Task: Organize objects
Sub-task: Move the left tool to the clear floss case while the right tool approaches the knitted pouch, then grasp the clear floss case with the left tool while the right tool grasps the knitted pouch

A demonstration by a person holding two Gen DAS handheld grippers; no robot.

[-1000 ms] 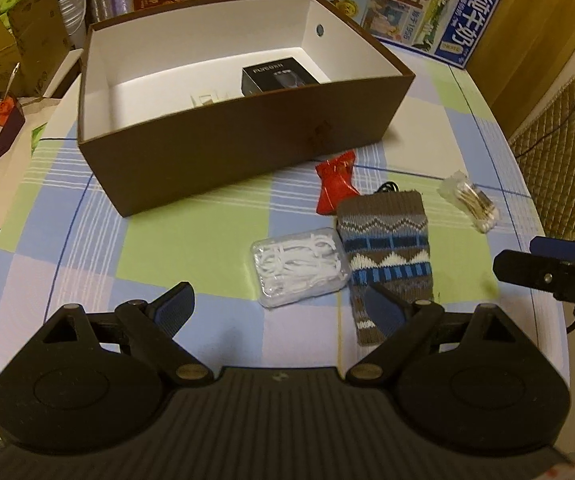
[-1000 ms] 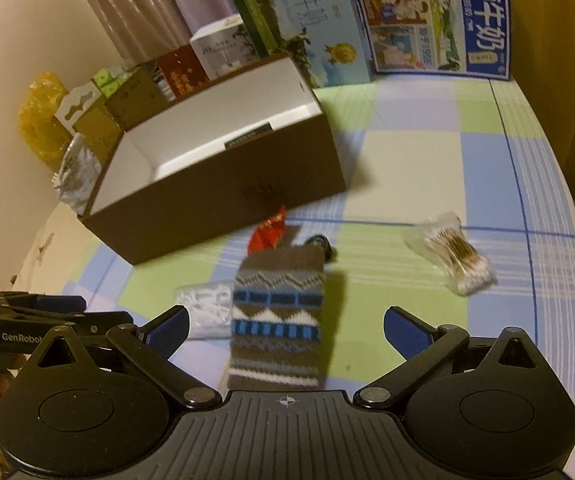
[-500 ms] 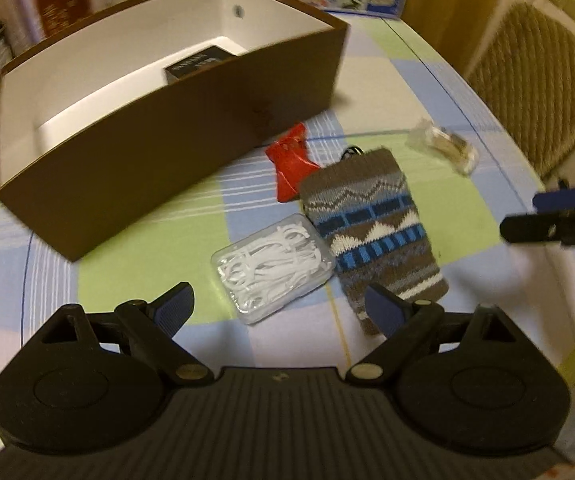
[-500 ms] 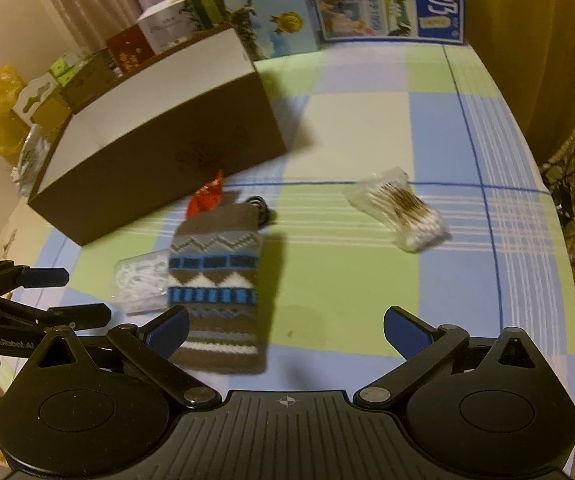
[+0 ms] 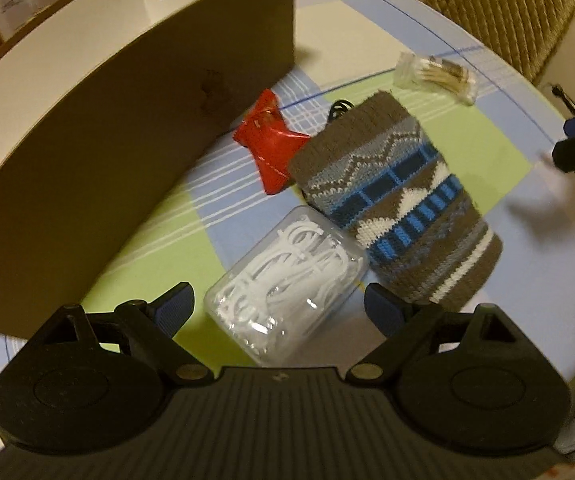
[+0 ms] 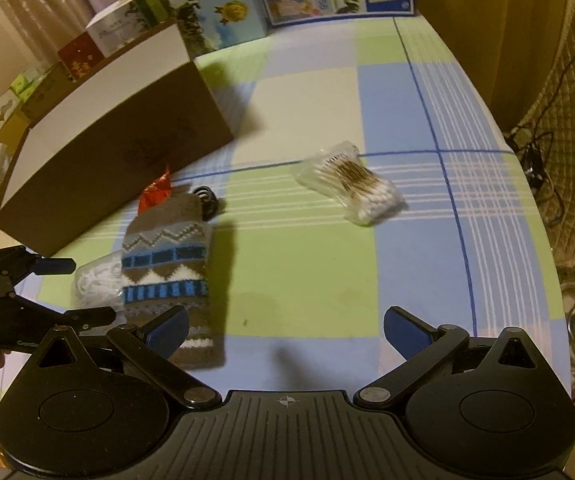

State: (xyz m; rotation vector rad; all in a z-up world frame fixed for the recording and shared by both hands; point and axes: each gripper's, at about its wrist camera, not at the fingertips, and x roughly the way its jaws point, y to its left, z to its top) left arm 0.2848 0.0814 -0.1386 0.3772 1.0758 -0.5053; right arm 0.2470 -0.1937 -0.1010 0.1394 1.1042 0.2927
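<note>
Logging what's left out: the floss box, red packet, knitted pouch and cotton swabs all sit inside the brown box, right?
Not inside. The left wrist view shows the floss box, red packet, knitted pouch and cotton swabs on the tablecloth beside the brown box.

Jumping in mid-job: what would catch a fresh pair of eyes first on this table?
Probably the knitted pouch with blue and white bands, lying mid-table, with a red packet at its far end. Beside it a clear case of floss picks sits between the open fingers of the left gripper. The big brown box stands behind them, and a bag of cotton swabs lies apart on the right.
</note>
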